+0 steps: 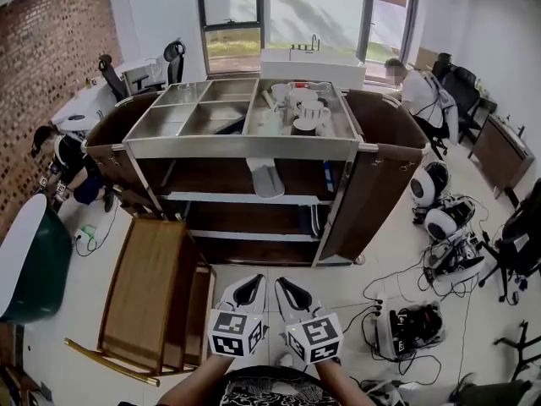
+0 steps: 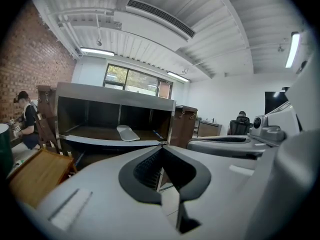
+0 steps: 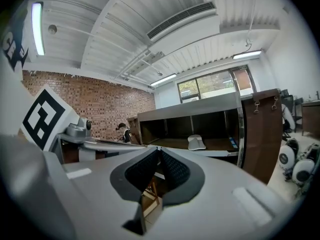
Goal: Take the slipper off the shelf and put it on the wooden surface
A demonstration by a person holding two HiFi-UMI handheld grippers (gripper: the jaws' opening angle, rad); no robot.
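Grey slipper (image 1: 266,178) lies flat on the top shelf (image 1: 203,178) of the open cabinet (image 1: 372,176), near the shelf's front edge. The wooden surface (image 1: 148,290) sits low at the left – well apart from the slipper. The left gripper (image 1: 251,288) and right gripper (image 1: 290,289) are held side by side before the cabinet – each with jaws closed tip to tip, nothing between them.

Pale slipper (image 1: 265,178) on upper shelf (image 1: 211,198)
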